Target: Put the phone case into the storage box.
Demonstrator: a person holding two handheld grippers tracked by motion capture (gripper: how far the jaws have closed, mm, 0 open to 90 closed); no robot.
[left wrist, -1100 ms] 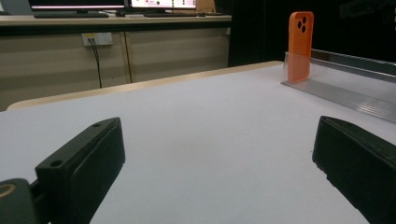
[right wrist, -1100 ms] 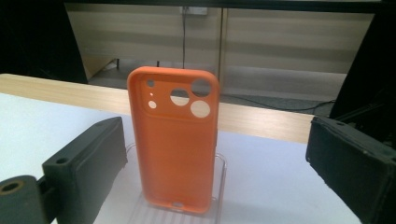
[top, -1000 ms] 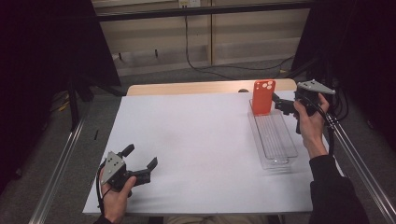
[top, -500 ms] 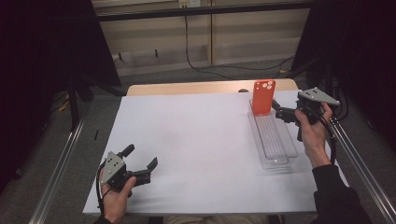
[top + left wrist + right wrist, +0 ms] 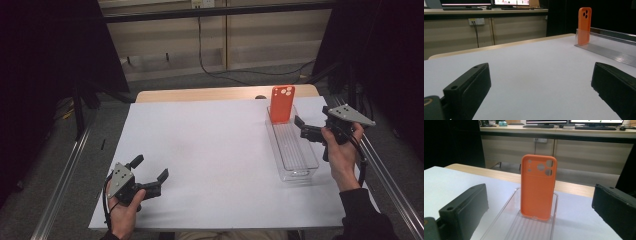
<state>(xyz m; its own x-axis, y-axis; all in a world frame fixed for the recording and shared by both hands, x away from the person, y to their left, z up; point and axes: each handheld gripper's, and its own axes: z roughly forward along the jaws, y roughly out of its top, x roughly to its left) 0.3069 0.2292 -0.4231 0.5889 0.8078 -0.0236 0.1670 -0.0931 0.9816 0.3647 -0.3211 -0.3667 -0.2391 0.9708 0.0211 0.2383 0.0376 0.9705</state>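
An orange phone case (image 5: 282, 104) stands upright against the far end wall of a long clear plastic tray (image 5: 295, 150) on the right of the white table. My right gripper (image 5: 302, 128) hovers open just right of the tray. Its jaws point at the case (image 5: 538, 187) from a short way back, and nothing is between them. The tray's ribbed floor (image 5: 524, 227) runs under them. My left gripper (image 5: 150, 168) rests open near the table's front left corner. From it the case (image 5: 584, 25) and tray (image 5: 609, 47) show far off to the right.
A white sheet (image 5: 210, 150) covers the table, and a strip of bare wood (image 5: 200, 94) shows along its far edge. Metal rails (image 5: 65, 175) run along both sides. A cable (image 5: 210, 65) lies on the floor beyond.
My right gripper has drawn back from the orange case toward the near side. The case stays upright in the tray. The left gripper has not moved.
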